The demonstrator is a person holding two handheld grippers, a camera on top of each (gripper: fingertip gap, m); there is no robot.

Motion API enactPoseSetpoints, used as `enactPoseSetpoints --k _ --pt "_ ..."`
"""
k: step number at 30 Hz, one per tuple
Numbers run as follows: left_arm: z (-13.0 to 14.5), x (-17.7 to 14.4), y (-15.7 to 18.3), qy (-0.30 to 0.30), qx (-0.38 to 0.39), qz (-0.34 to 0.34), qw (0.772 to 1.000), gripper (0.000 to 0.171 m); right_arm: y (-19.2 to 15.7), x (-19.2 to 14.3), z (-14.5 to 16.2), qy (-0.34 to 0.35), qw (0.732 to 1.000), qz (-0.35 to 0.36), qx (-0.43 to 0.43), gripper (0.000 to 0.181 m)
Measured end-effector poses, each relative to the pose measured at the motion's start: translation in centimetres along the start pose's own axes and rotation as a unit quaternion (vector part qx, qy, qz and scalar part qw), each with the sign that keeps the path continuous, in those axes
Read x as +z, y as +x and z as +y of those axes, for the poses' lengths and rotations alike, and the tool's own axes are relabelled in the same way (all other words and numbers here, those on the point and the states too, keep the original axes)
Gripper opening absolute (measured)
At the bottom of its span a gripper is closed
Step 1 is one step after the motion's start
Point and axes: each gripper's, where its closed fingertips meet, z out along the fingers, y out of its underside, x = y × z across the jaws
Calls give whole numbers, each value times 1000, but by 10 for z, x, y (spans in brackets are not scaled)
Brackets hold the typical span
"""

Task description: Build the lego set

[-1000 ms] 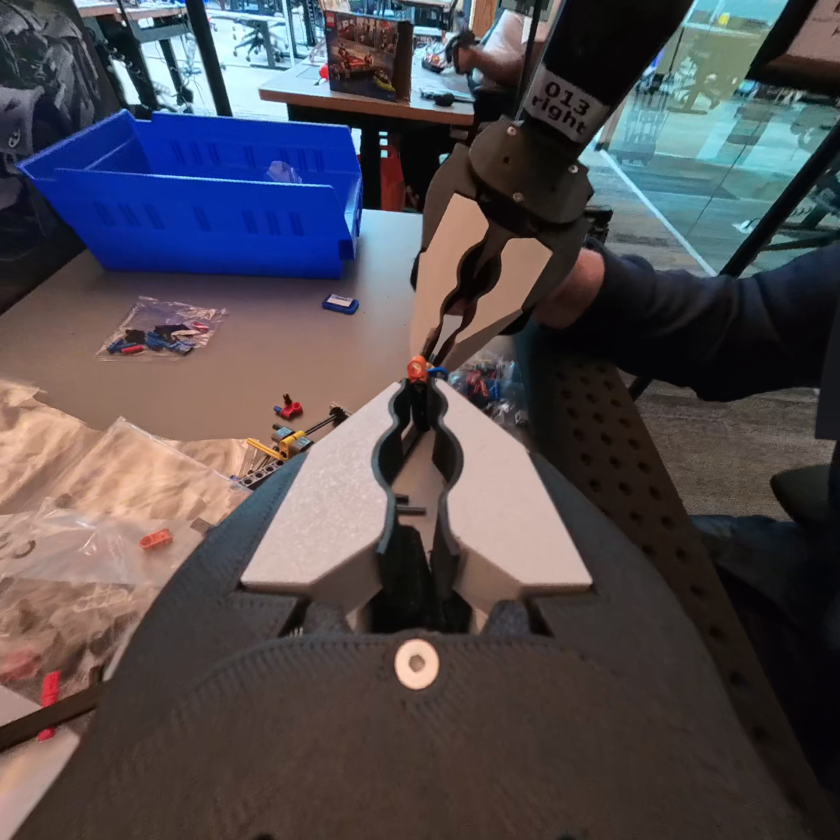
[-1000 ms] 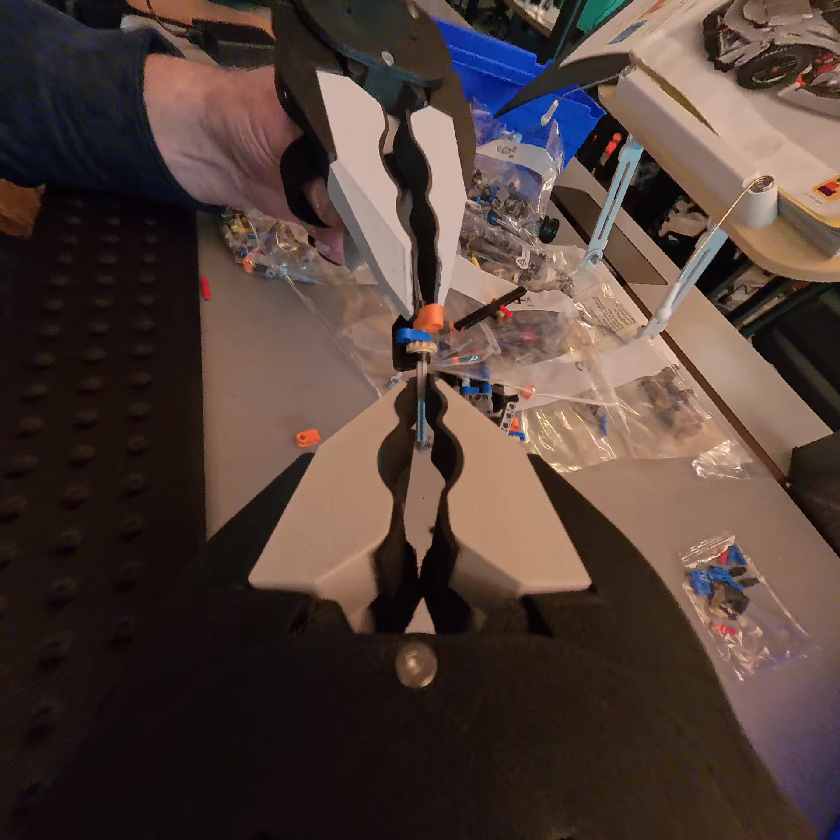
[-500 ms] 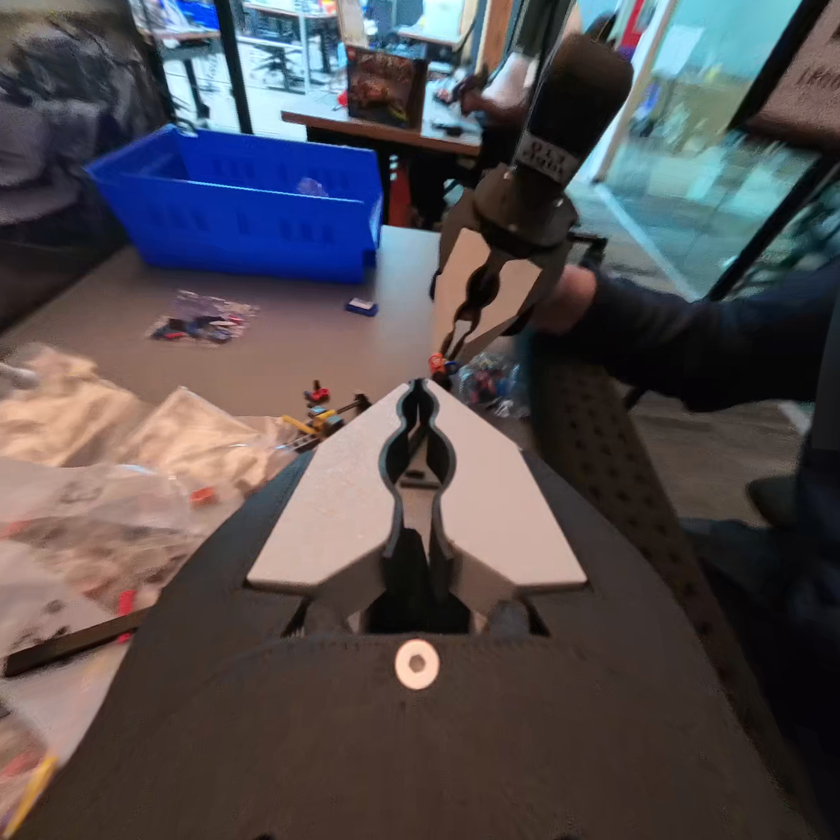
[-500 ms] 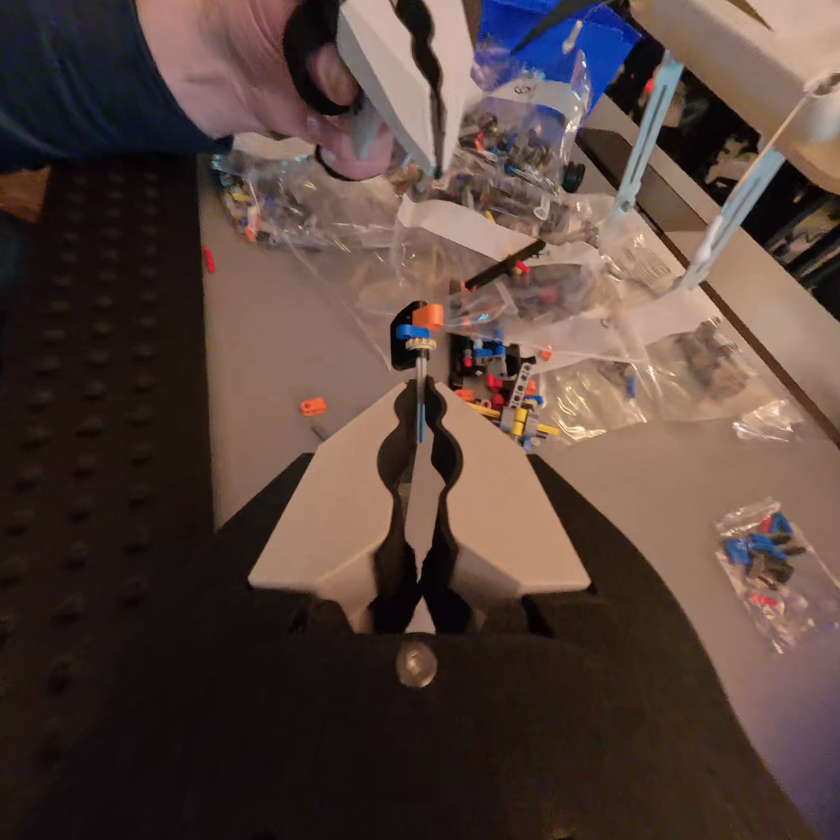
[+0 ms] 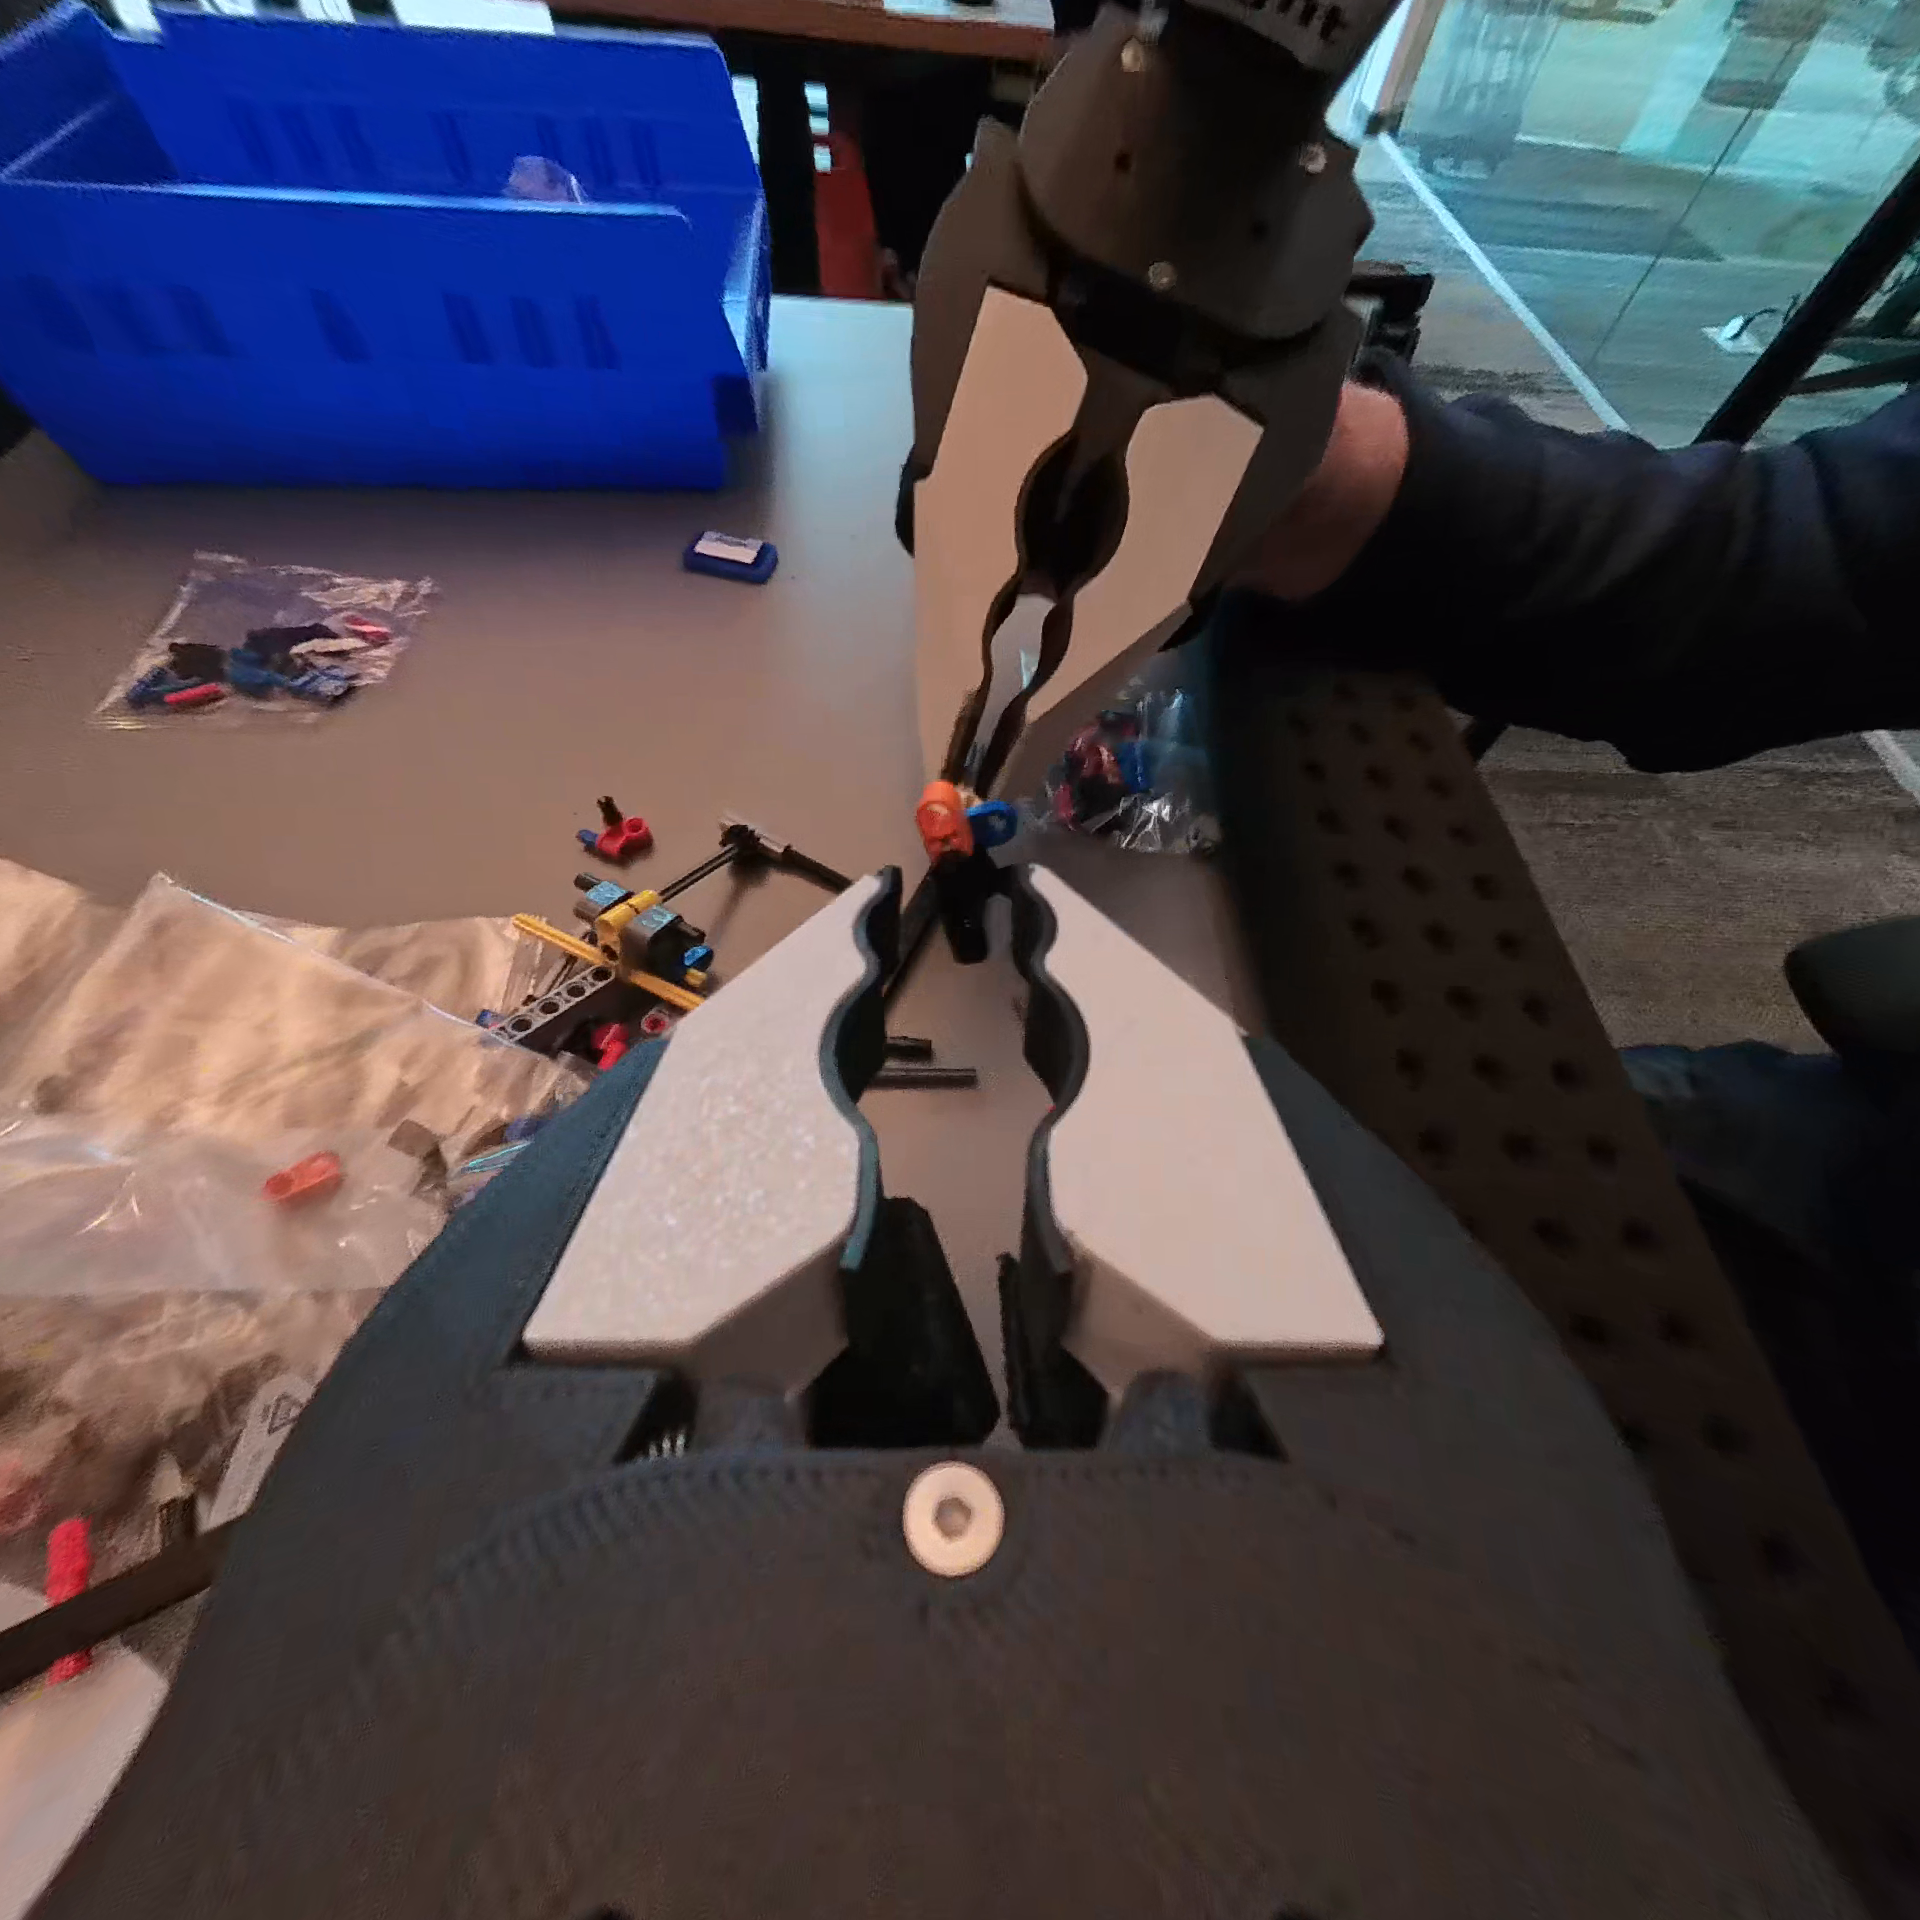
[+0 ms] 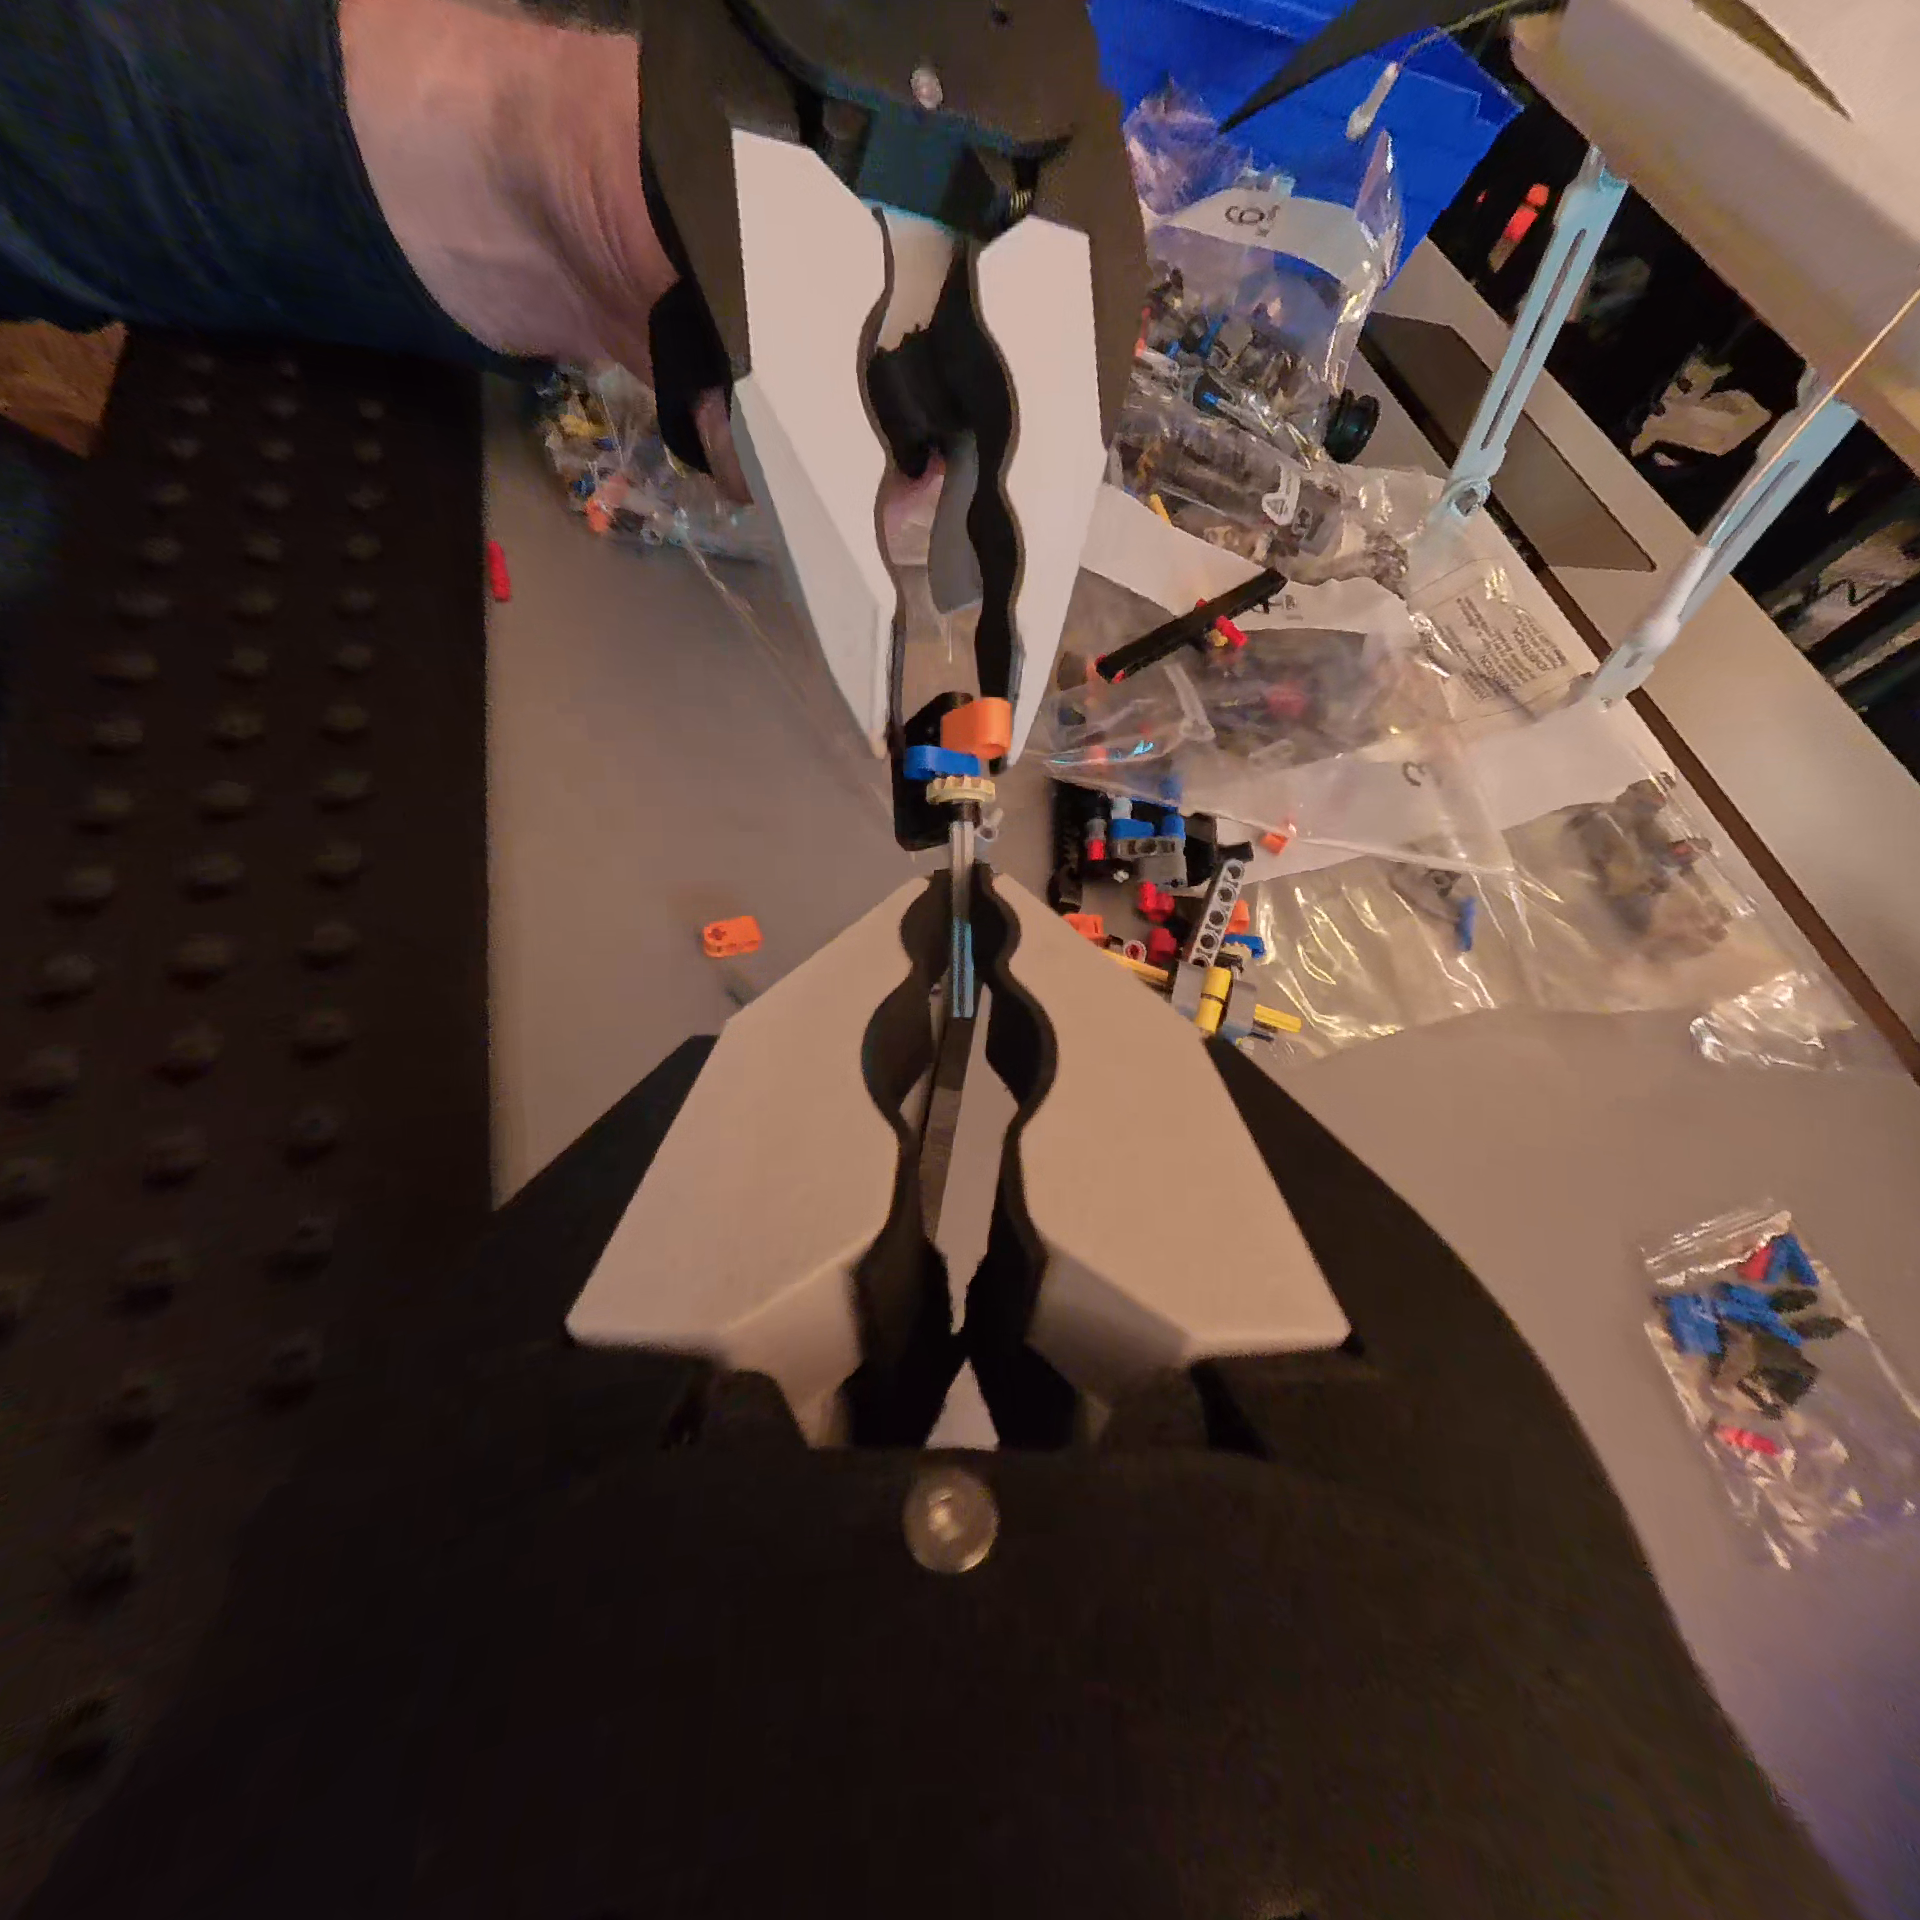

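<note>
Right wrist view: right gripper (image 6: pixel 954 883) clenched on a grey axle (image 6: pixel 961 935) carrying a small lego assembly (image 6: pixel 951 769). Left gripper (image 5: pixel 956 883), fingers parted and released, brackets that assembly (image 5: pixel 956 831) at 12 o'clock above the counter (image 5: pixel 520 675).

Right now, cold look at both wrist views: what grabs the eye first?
The small lego sub-assembly, with orange and blue pieces on a grey axle, held in mid-air where the two grippers meet tip to tip. The right gripper is shut on the axle; the left gripper is open around its black part. Next, the blue bin at the table's far side and the clear parts bags.
</note>
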Motion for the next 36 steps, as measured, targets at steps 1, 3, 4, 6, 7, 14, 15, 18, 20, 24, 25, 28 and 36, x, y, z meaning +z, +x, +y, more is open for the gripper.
enactPoseSetpoints --k 1,3,4,6,7,14,15,18,20,24,25,28,36 --pt "2 2 1 -6 4 1 1000 20 0 1 1 -3 1000 3 -3 1" --pt "-1 3 4 1 9 3 1000 16 -1 1 -3 1 1000 5 -11 1" --pt "-2 3 4 -3 19 -5 1000 14 -2 1 -3 2 1000 6 -13 1" --pt "-10 -2 6 16 20 -7 1000 12 -2 0 -5 4 1000 11 -20 1" --pt "-10 -3 6 15 18 -3 1000 11 -1 -1 -6 6 1000 11 -18 1" --pt "-17 -8 12 37 6 14 999 11 -7 -6 -10 19 1000 0 -20 1" --pt "-19 -8 13 44 4 14 999 10 -6 -7 -11 22 1000 1 -19 1" --pt "-22 -9 12 55 -9 18 998 10 -6 -9 -11 23 999 4 -23 1" --pt "-24 -13 11 64 -15 19 998 6 -5 -11 -12 28 999 3 -21 1" --pt "-27 -15 12 62 1 13 998 6 -6 -14 -16 41 999 -1 -15 1" --pt "-26 -15 11 64 -4 13 998 6 -5 -13 -16 39 999 2 -13 1" --pt "-19 -12 10 46 7 10 999 6 -6 -8 -9 15 1000 3 -25 2" --pt "-27 -16 10 74 -8 7 997 6 -6 -13 -15 41 999 -5 -10 1"
